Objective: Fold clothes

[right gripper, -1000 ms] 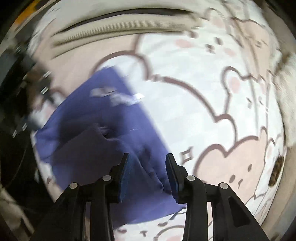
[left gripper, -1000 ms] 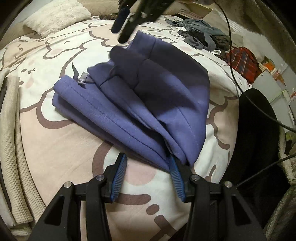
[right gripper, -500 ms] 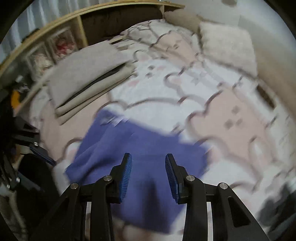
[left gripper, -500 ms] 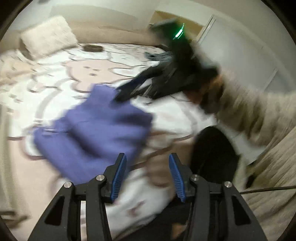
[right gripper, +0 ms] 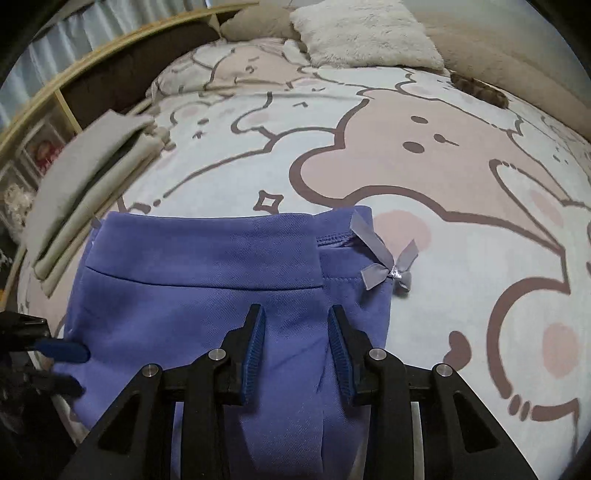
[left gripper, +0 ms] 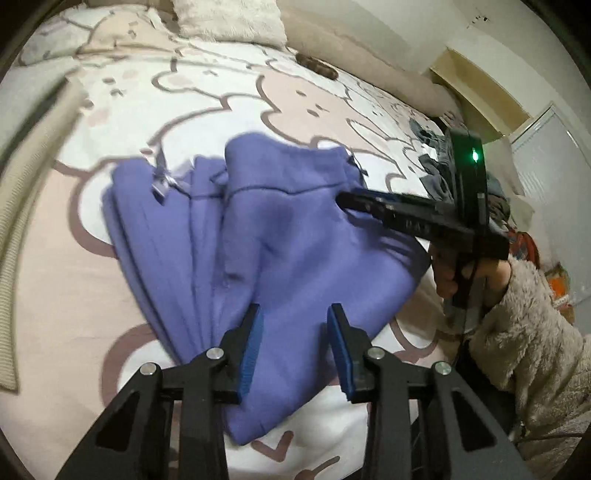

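Note:
A folded purple garment [left gripper: 280, 251] lies on the bear-print bedspread [left gripper: 207, 96]. It also fills the near part of the right wrist view [right gripper: 207, 302], with a grey ribbon bow [right gripper: 388, 264] at its waistband. My left gripper [left gripper: 293, 345] is open over the garment's near corner. My right gripper [right gripper: 295, 345] is open just above the garment's middle; it also shows in the left wrist view [left gripper: 424, 218], reaching over the garment's right side. In the right wrist view my left gripper's blue fingertips [right gripper: 62, 350] show at the garment's left edge.
A stack of folded beige clothes [right gripper: 85, 177] lies to the left. A fluffy white pillow [right gripper: 369, 33] and a small brown object [right gripper: 480, 90] sit at the far end. A heap of unfolded clothes [left gripper: 439, 162] lies at the far right. A wooden shelf [right gripper: 55, 103] flanks the bed.
Both grippers swung back above the garment. The garment now lies folded flatter, waistband toward the far side. Both stay open.

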Motion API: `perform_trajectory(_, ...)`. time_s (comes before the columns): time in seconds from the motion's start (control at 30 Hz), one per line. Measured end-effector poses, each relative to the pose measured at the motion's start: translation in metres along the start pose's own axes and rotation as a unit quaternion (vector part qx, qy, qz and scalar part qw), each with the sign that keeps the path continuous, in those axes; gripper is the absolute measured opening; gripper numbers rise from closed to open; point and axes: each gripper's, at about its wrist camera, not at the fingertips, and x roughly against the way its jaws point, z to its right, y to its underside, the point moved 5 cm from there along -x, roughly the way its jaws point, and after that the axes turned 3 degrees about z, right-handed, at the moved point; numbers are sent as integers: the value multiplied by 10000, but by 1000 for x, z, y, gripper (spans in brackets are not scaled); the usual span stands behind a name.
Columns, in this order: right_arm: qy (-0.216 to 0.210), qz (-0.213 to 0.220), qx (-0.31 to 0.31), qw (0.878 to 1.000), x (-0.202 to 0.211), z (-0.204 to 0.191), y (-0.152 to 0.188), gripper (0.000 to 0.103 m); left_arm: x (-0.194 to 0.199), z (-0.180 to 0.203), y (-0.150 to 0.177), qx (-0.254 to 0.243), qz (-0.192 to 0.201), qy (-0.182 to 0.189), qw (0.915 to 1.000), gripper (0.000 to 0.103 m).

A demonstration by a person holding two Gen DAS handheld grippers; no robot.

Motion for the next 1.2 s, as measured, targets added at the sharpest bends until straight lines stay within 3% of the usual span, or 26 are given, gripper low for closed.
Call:
perform_trajectory(0.2, -192, 639, -401, 9970, 44, 1, -3, 36, 21, 36, -25, -445, 386, 35, 9983, 46)
perform_trajectory(0.3, -118, 1120, -282, 9932, 83, -12, 7, 36, 2, 37, -39, -704, 357, -383, 9961, 46)
perform_trajectory(0.43, -187, 1048, -48, 9943, 97, -46, 41, 36, -34, 5, -59, -333, 352, -907, 9947, 46)
perform_trajectory(0.5, 15, 865, 165, 9961, 86, -58, 59, 36, -48, -13, -60, -108, 324, -1063, 9937, 46)
perform_trajectory(0.6, 380, 456, 317, 9977, 61, -57, 77, 36, -54, -18, -55, -215, 381, -1078, 9932, 46)
perform_trajectory(0.67, 375, 468, 330, 9977, 56, -55, 79, 36, -54, -16, -53, -432, 445, -1159, 9913, 46)
perform_trajectory(0.83, 341, 546, 278, 9975, 52, -50, 83, 36, -36, -14, -58, -184, 609, -1049, 9924, 46)
perform_trajectory(1.0, 240, 470, -29, 9986, 52, -45, 84, 37, 10, 20, -40, -849, 1054, -1550, 9786, 46)
perform_trajectory(1.2, 171, 393, -45, 9991, 55, -46, 83, 37, 6, 45, 16, -1581, 586, -2355, 9571, 46)
